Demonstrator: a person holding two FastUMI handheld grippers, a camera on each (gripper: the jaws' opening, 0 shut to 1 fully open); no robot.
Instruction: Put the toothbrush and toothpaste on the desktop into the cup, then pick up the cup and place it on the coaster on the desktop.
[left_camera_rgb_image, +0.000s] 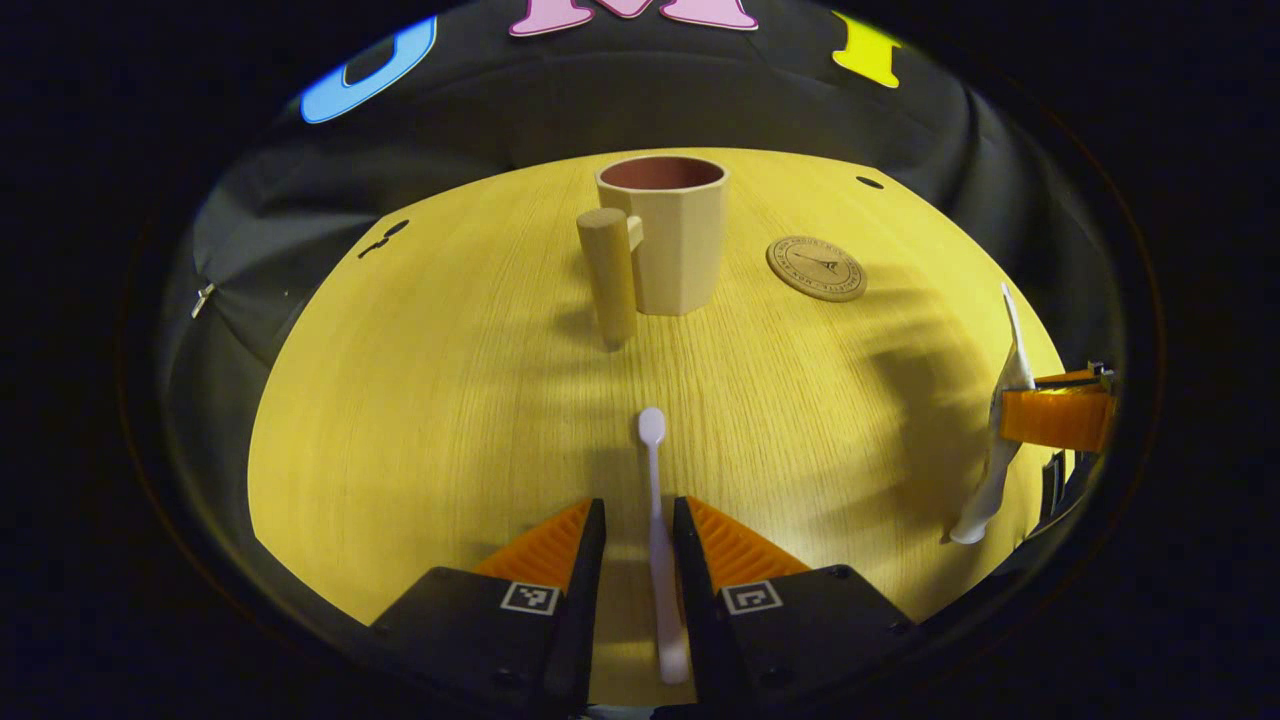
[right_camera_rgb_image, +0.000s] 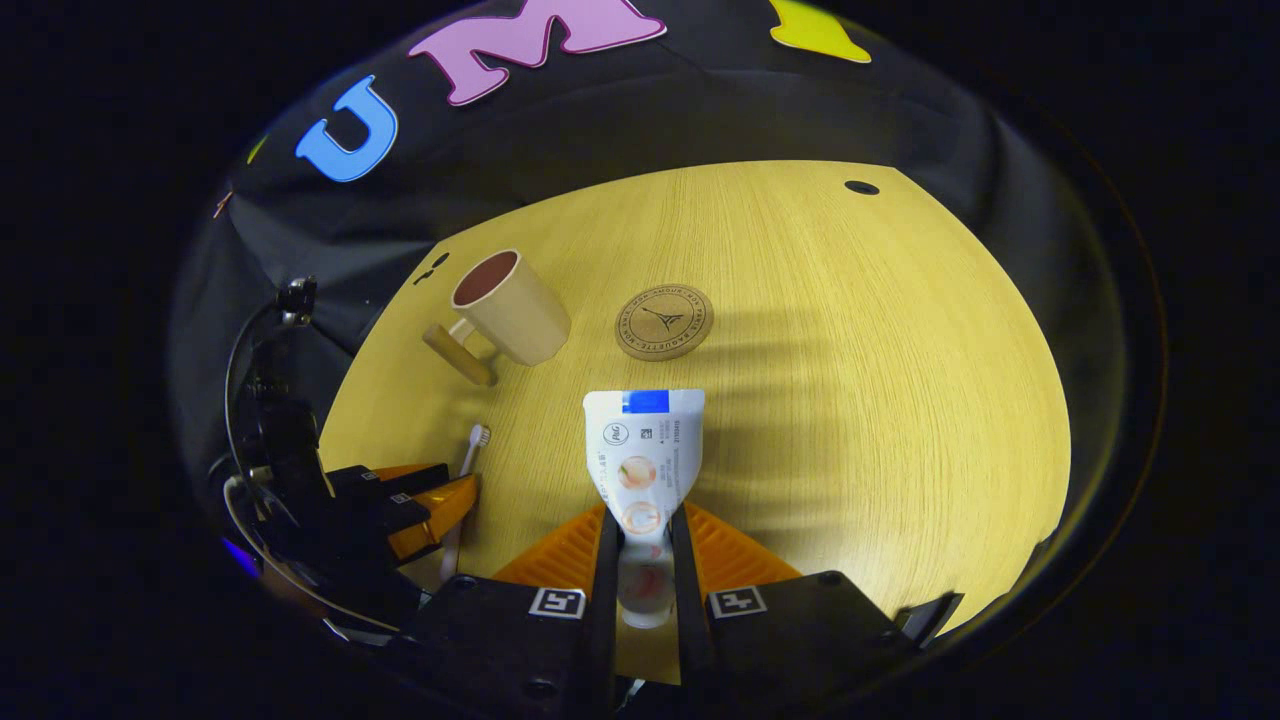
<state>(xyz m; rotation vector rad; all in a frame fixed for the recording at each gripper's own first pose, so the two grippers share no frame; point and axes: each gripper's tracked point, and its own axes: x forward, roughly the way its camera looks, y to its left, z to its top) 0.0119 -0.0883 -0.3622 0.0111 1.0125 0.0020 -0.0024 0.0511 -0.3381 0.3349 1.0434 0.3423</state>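
A white toothbrush (left_camera_rgb_image: 656, 520) lies along the gap between the fingers of my left gripper (left_camera_rgb_image: 640, 505); it is close to the right finger, with a visible gap at the left one. The jaws stand narrowly open around it. My right gripper (right_camera_rgb_image: 644, 512) is shut on the neck of the white toothpaste tube (right_camera_rgb_image: 645, 450), crimped end pointing forward. The beige cup (left_camera_rgb_image: 670, 240) with its peg handle (left_camera_rgb_image: 610, 280) stands upright at the far middle of the desk. The round cork coaster (left_camera_rgb_image: 816, 268) lies just right of it. In the left gripper view the right gripper (left_camera_rgb_image: 1055, 415) holds the tube (left_camera_rgb_image: 1005, 440) upright at the right edge.
In the right gripper view the left gripper (right_camera_rgb_image: 440, 500) sits low at the left by the toothbrush (right_camera_rgb_image: 476, 440), with cup (right_camera_rgb_image: 510, 310) and coaster (right_camera_rgb_image: 664, 321) beyond. The wooden desktop (right_camera_rgb_image: 880, 400) ends at black cloth on all sides.
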